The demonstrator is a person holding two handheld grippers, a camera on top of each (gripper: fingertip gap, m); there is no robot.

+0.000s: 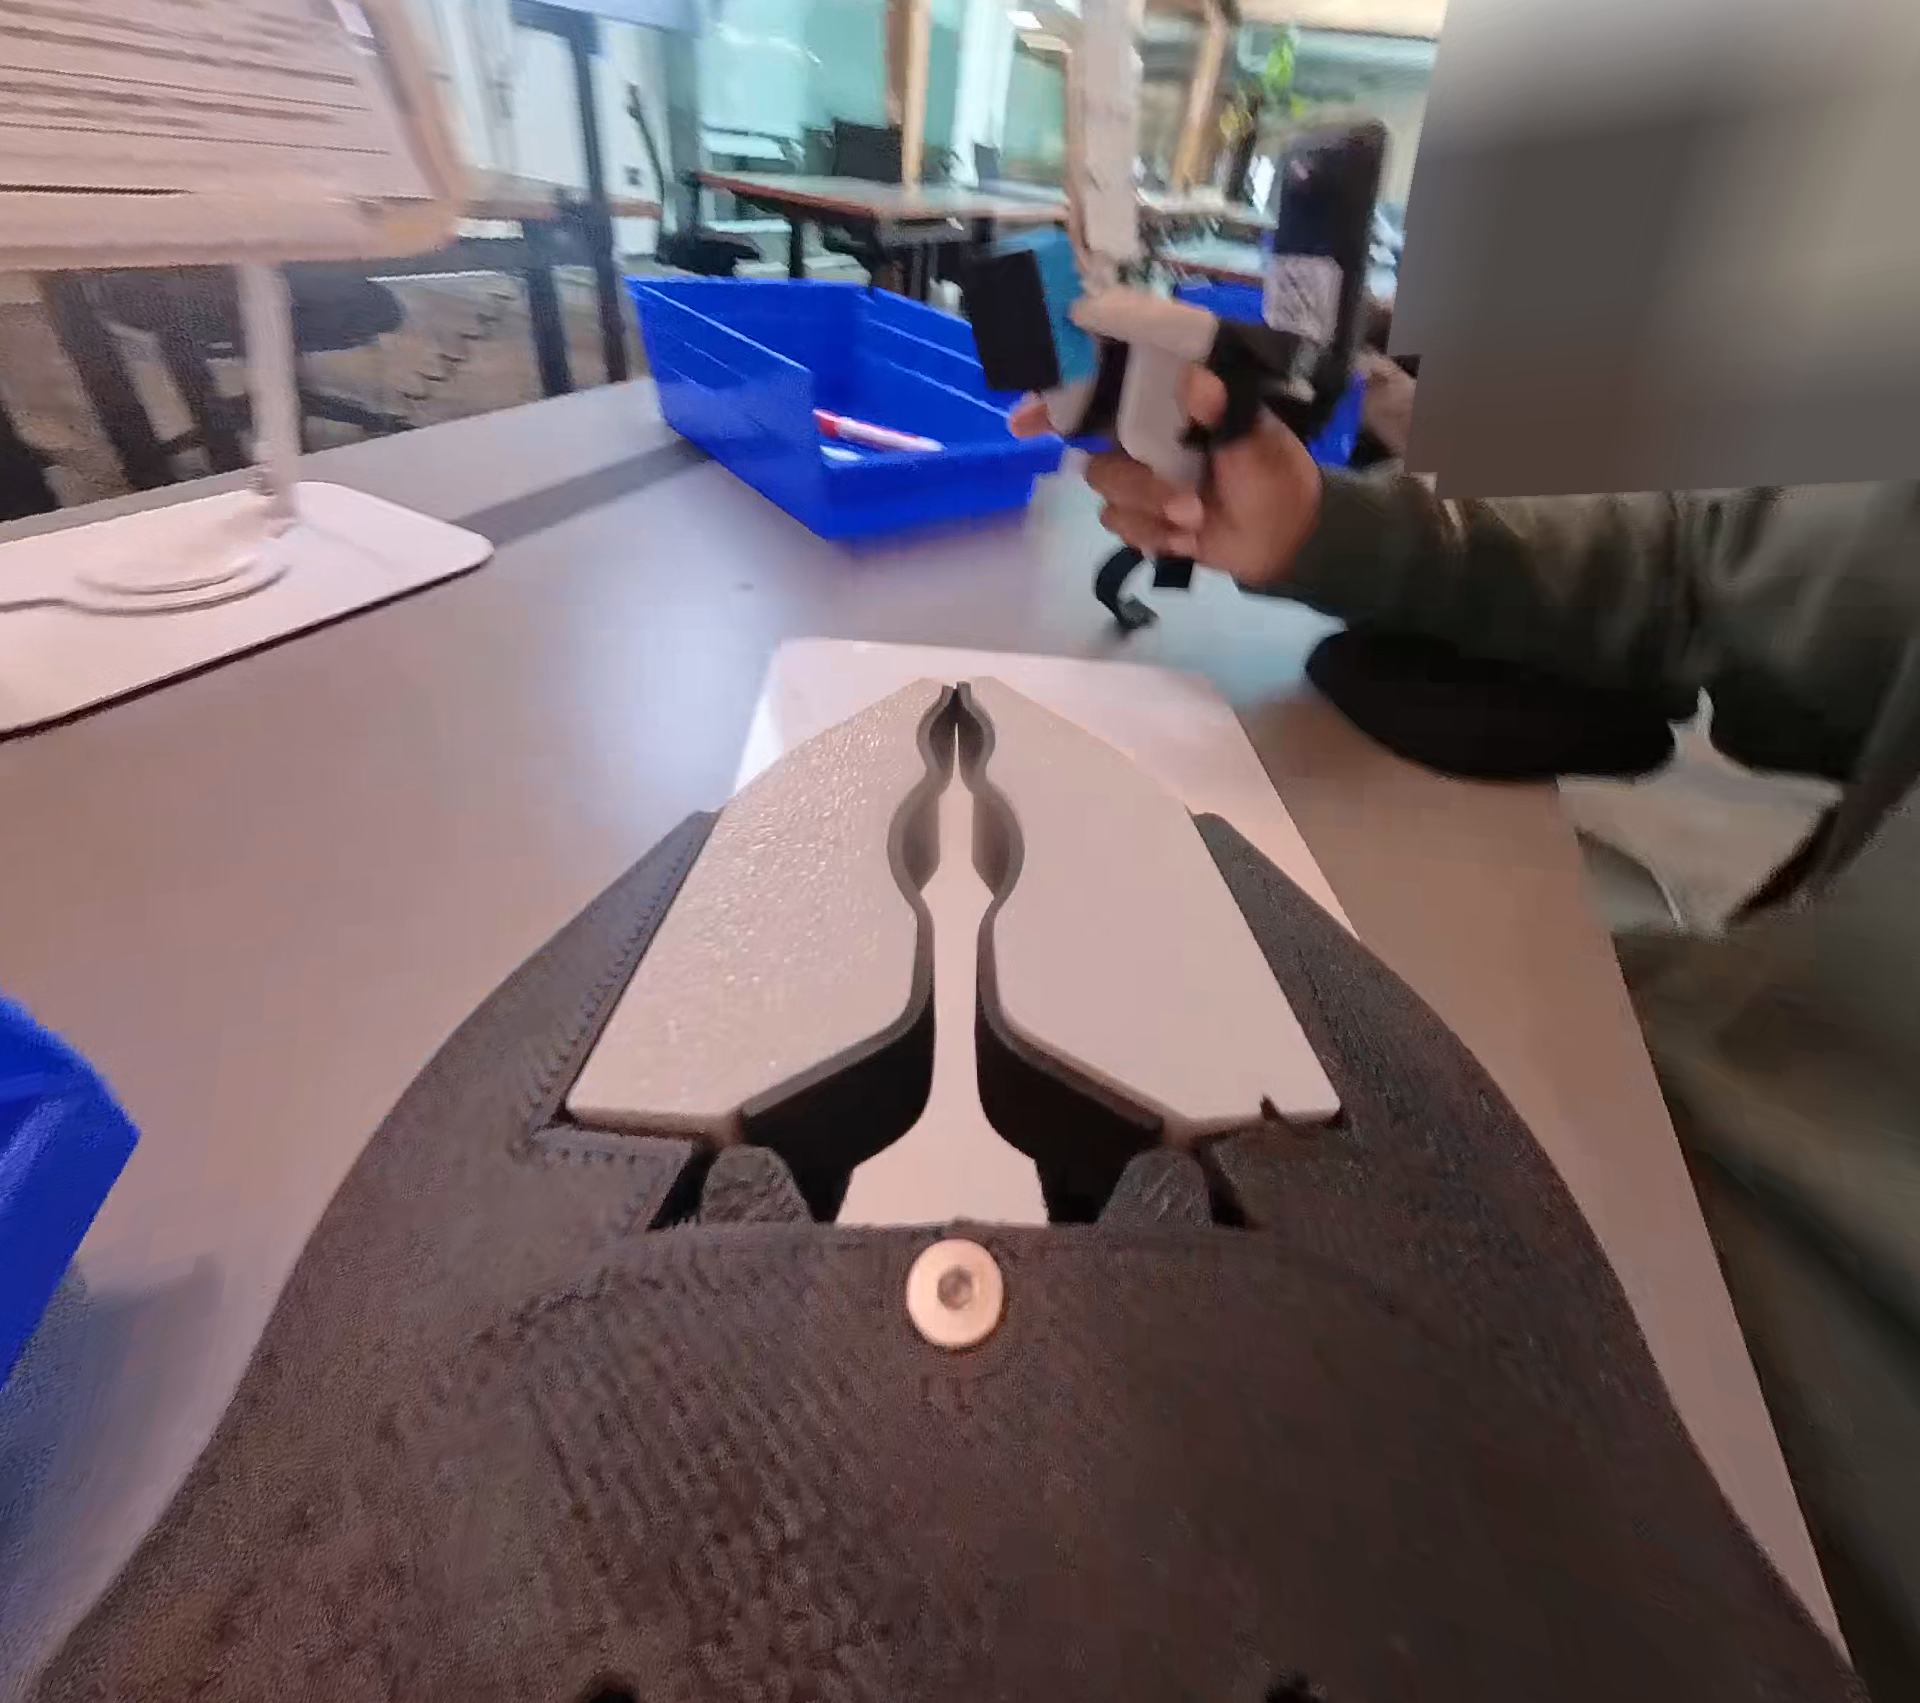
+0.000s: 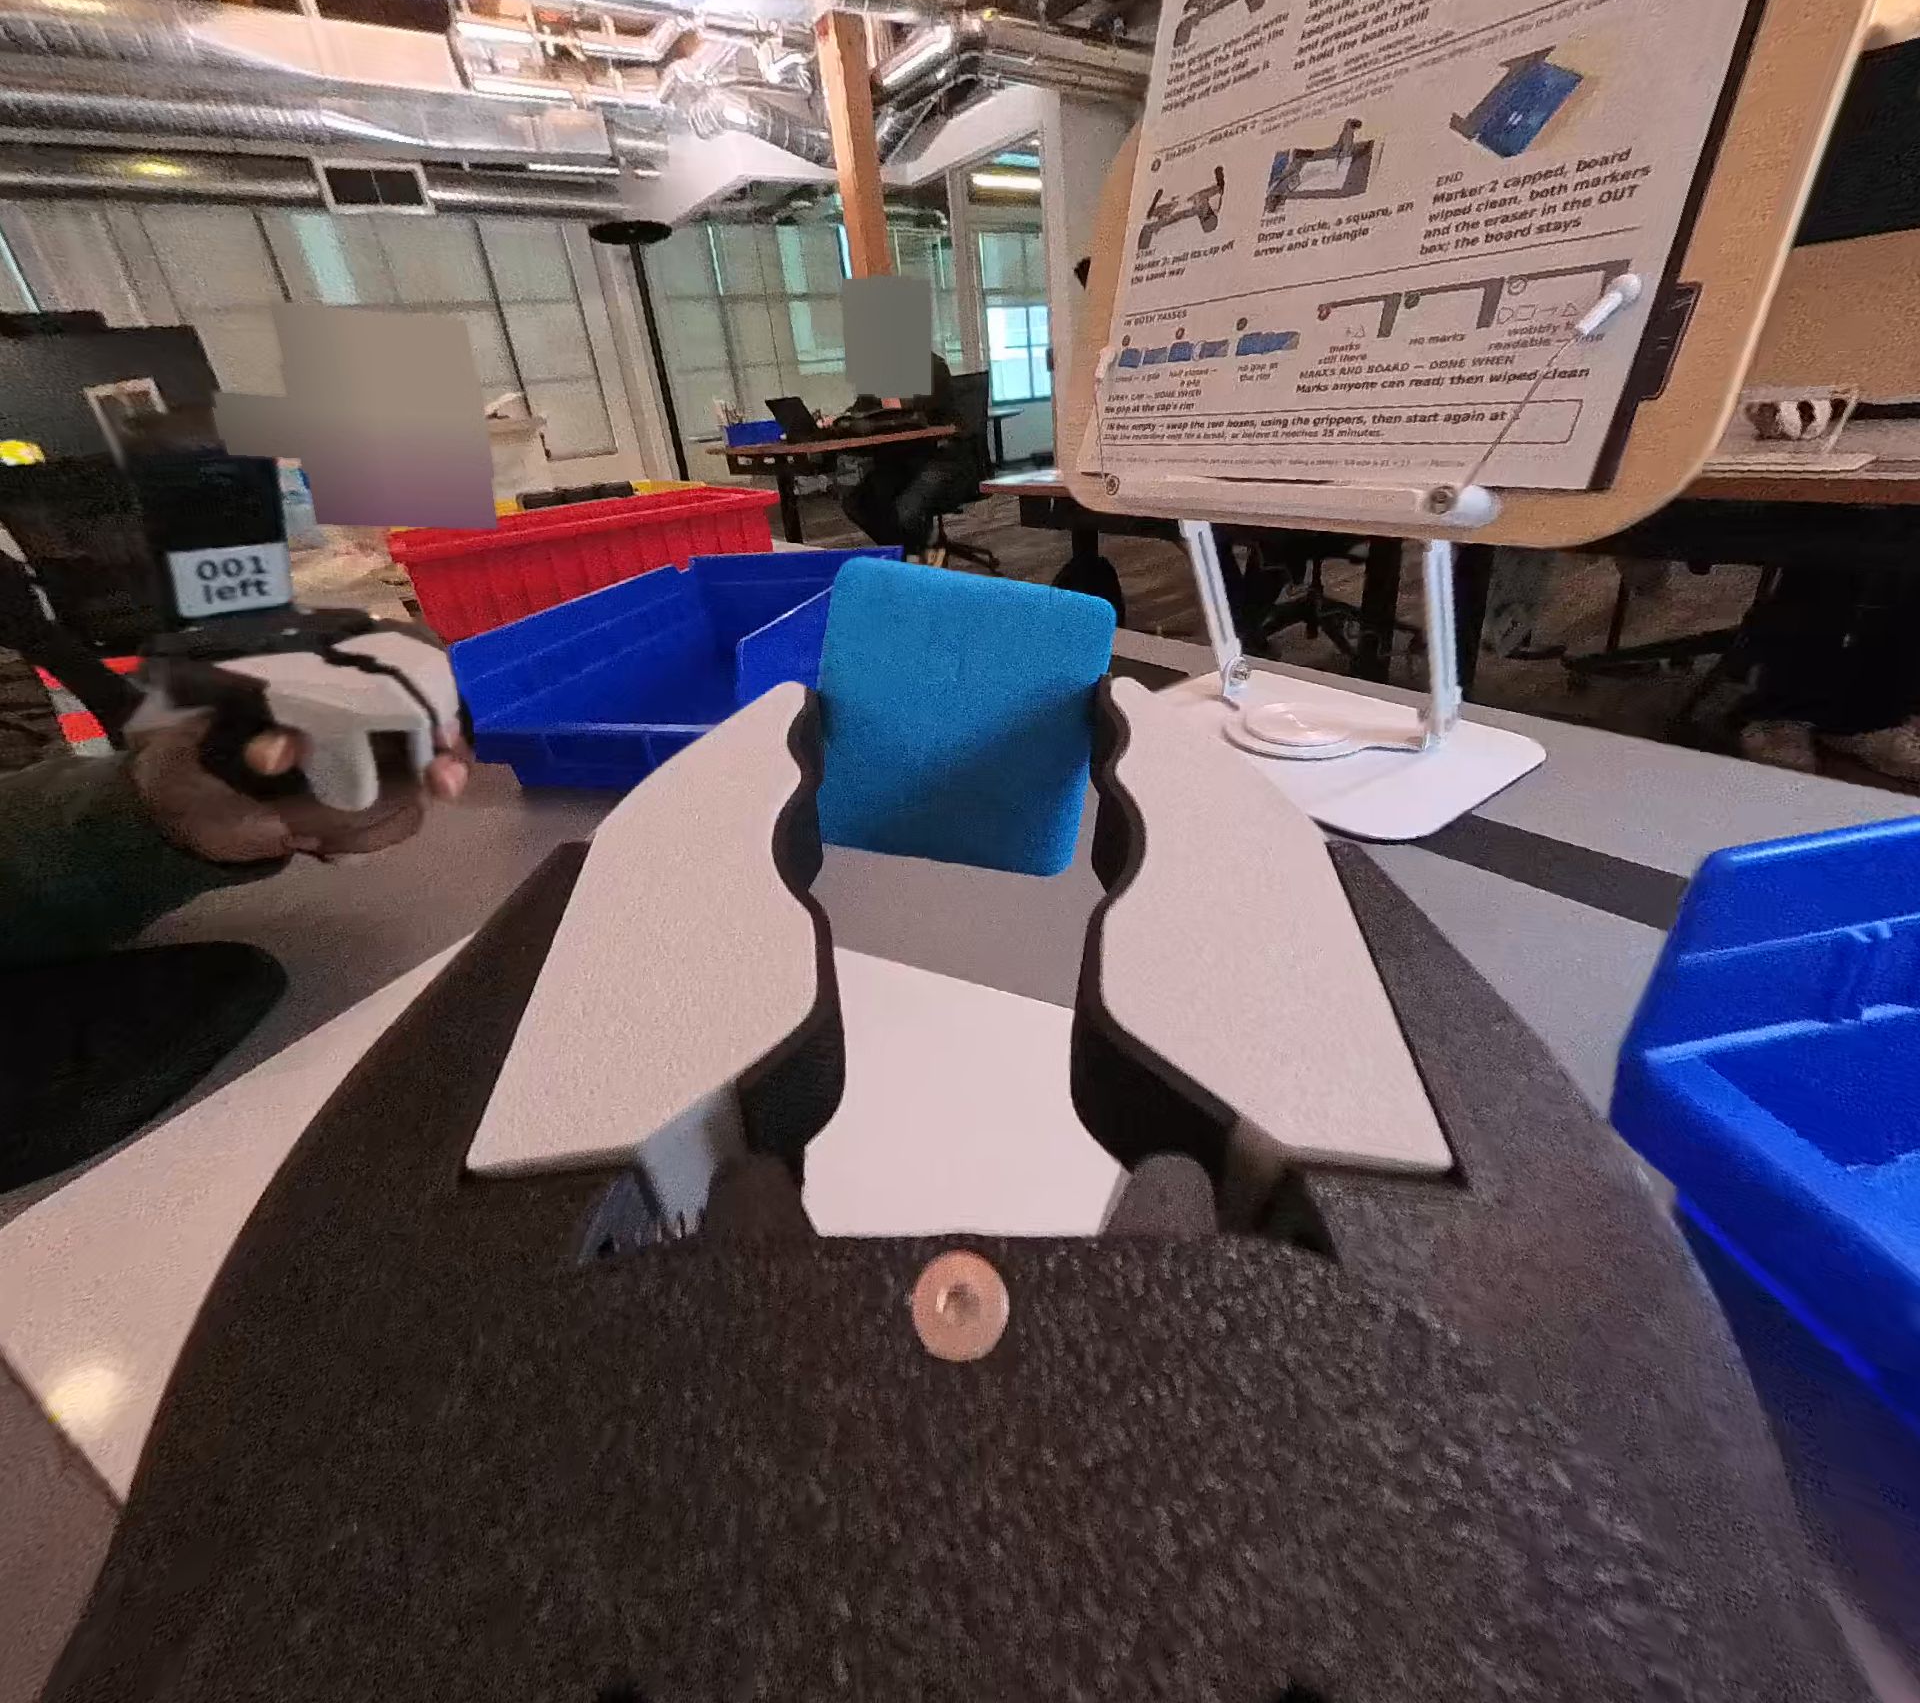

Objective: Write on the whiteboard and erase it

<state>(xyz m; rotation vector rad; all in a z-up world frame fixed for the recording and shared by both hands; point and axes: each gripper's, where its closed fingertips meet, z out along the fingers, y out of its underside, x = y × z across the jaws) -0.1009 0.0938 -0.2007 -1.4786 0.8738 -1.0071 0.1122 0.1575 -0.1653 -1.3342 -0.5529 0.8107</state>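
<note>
Gripping blue eraser between right gripper fingers, raised off whiteboard | left gripper fingertips pressed together, empty | whiteboard mostly hidden | blue bins: two, one cut off.

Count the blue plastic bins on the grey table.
2. One blue plastic bin sits behind-left of the blue felt eraser; the other at the right edge, near the white stand. A third may hide behind the right hand in the left wrist view.
</note>
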